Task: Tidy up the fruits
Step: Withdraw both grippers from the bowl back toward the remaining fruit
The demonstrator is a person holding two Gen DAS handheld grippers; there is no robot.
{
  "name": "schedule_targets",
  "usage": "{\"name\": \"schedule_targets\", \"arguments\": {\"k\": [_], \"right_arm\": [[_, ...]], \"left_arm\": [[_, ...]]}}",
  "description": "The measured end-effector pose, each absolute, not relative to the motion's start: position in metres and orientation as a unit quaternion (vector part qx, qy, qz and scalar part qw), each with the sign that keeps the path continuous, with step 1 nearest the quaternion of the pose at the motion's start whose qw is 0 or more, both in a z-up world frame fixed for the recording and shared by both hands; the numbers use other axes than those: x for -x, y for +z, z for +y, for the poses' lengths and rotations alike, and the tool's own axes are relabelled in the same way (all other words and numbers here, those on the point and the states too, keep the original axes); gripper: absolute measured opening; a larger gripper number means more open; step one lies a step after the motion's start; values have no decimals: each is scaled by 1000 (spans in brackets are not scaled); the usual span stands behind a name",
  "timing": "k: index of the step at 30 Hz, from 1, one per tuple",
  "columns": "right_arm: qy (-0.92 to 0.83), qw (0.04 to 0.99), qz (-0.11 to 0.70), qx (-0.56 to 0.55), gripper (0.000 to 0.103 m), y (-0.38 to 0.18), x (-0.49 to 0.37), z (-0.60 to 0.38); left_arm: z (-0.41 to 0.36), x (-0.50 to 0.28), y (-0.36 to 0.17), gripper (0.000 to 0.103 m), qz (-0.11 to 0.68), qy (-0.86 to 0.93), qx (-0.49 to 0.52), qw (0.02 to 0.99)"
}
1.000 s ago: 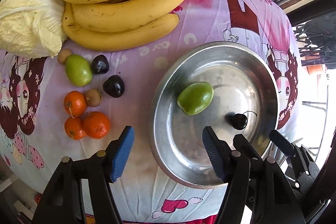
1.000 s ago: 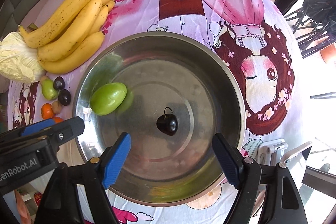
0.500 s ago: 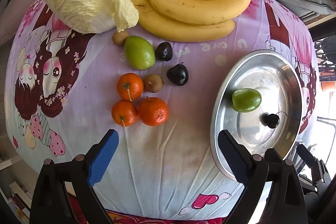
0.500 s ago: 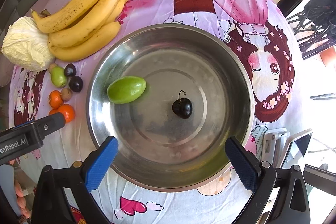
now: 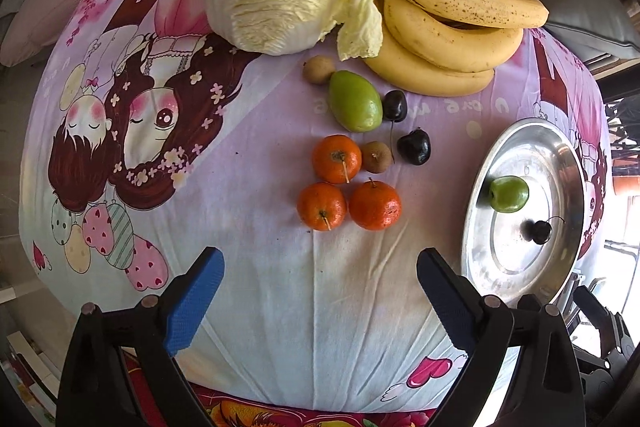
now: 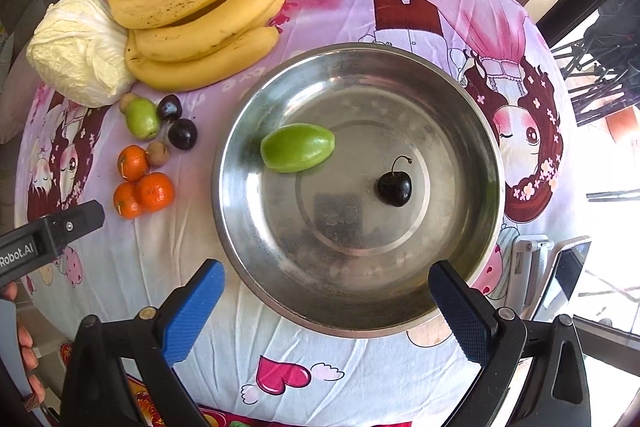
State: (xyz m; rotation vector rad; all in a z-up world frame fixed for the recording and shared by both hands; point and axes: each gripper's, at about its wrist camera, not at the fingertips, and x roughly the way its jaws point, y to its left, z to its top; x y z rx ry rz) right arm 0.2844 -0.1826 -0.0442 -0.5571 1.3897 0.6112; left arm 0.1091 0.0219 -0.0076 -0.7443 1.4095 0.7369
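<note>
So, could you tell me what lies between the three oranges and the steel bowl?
Nothing: in the right wrist view, only bare printed tablecloth separates the three oranges from the steel bowl. The left wrist view shows the same empty stretch.

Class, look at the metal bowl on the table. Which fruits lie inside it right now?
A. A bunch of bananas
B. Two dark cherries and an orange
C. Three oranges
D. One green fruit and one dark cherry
D: the metal bowl holds only a green fruit and a dark cherry; the oranges and bananas lie on the cloth outside it.
</note>
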Motion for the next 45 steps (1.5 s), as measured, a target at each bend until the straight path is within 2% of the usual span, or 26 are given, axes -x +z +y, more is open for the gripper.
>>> {"name": "schedule_targets", "arguments": {"k": [19,35,45], "right_arm": [[299,687,601,277,103,-37,-233,-119],[318,684,598,271,103,-49,-217,-77],[347,684,583,268,103,-51,-210,-56]], "left_arm": [[91,-12,18,97,589,337,359,641],[166,50,6,97,574,350,382,634],[208,51,-6,97,557,353,386,645]]}}
